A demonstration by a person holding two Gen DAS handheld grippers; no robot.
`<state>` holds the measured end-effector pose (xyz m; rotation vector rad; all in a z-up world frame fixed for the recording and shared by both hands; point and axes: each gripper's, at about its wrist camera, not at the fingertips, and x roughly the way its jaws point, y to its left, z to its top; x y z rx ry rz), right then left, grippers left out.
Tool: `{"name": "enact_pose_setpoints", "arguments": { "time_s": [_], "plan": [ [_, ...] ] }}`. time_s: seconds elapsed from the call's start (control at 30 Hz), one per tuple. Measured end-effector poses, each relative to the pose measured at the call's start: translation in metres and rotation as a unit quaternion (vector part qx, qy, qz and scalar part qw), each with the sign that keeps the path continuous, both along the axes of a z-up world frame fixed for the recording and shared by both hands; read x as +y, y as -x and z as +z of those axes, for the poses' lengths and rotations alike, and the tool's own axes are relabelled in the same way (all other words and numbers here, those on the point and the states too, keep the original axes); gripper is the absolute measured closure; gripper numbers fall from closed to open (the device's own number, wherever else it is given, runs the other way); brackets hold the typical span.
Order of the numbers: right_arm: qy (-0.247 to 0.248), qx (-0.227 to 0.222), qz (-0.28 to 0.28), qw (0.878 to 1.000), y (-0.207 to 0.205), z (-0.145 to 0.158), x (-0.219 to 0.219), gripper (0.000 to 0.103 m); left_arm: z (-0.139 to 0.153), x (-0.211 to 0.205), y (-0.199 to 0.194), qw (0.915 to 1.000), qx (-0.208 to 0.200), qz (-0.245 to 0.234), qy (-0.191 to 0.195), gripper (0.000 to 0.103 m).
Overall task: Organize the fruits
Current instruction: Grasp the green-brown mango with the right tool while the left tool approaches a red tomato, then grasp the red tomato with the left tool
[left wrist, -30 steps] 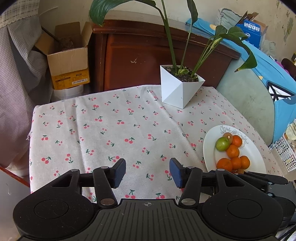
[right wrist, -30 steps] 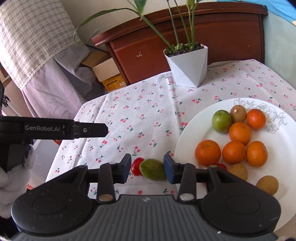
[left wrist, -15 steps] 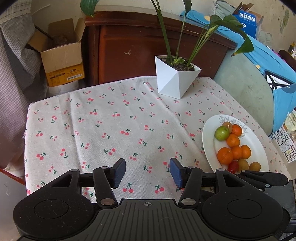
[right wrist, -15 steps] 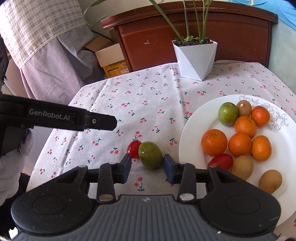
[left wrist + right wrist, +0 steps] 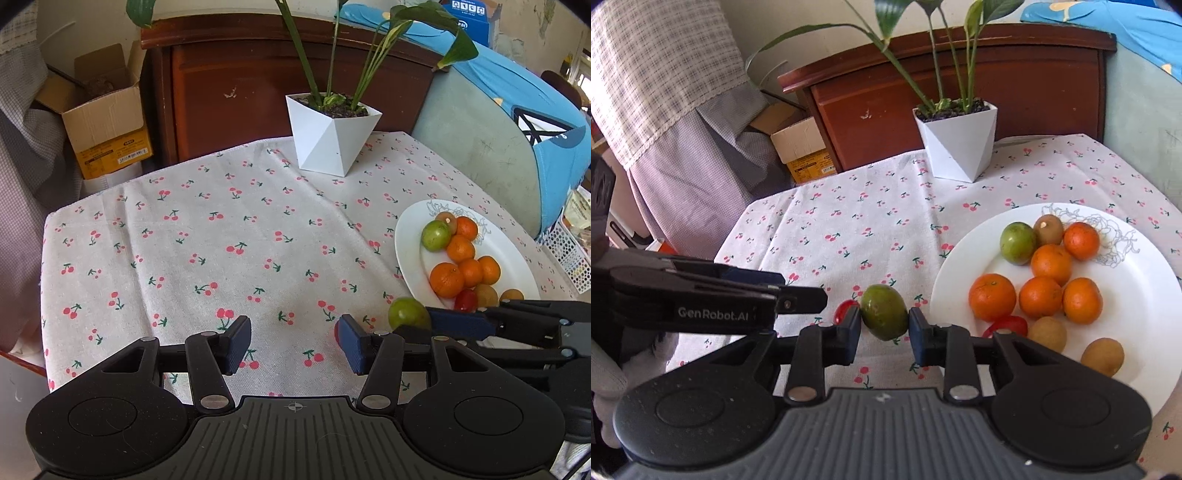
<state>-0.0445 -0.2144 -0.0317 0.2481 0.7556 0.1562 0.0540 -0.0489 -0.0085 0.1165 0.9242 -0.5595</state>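
A right tool [image 5: 884, 325] pinches a smooth, oval green fruit [image 5: 884, 312] between its two blue-padded fingers, just off the near-left rim of a round white ceramic plate [image 5: 960, 266] on a surface covered by a cherry-print cotton cloth [image 5: 849, 221]. Half a second earlier the fingers stood apart on either side of the fruit; they have since closed onto it, and the fruit now appears pressed on both flanks, though whether it has left the cloth cannot be told. A small red tomato-like fruit [image 5: 844, 308] sits just beside it on the cloth, partly hidden behind the left finger. The plate already carries a heap of round orange mandarins [image 5: 1039, 295], a second green fruit [image 5: 1017, 242], several brown kiwi-like fruits [image 5: 1102, 356] and another red one [image 5: 1006, 325]. The left tool [image 5: 293, 343] hovers over bare cloth with its fingers spread wide and nothing between them; from its camera the held fruit [image 5: 408, 314] shows at the plate's edge. With the grip made, the step in hand looks like a short carry onto the plate, leaving the red fruit on the cloth as the last stray. A white faceted planter with a leafy plant [image 5: 956, 144] stands well behind.
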Motion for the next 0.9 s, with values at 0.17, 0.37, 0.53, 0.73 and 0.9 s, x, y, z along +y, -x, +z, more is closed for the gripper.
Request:
{"name": "enact_pose_setpoints", "arguments": {
  "time_s": [0.17, 0.37, 0.53, 0.73, 0.9],
  "plan": [
    [-0.034, -0.004, -0.039, 0.999, 0.004, 0.007, -0.02, 0.075, -0.005, -0.011, 0.007, 0.9997, -0.008, -0.02, -0.006, 0.053],
    [-0.052, -0.005, -0.068, 0.996, 0.01, 0.012, -0.035, 0.075, -0.01, -0.03, 0.014, 0.9989, -0.014, -0.044, -0.007, 0.055],
    [-0.059, -0.008, -0.081, 0.995, 0.014, 0.014, -0.043, 0.075, -0.016, -0.043, 0.02, 0.9981, -0.017, -0.059, -0.01, 0.056],
    [-0.063, -0.009, -0.086, 0.994, 0.019, 0.016, -0.047, 0.075, -0.019, -0.054, 0.022, 0.9974, -0.023, -0.068, -0.01, 0.065],
    [-0.077, -0.006, -0.094, 0.993, 0.021, 0.015, -0.052, 0.075, -0.021, -0.056, 0.022, 0.9976, -0.028, -0.063, -0.013, 0.076]
  ]
}}
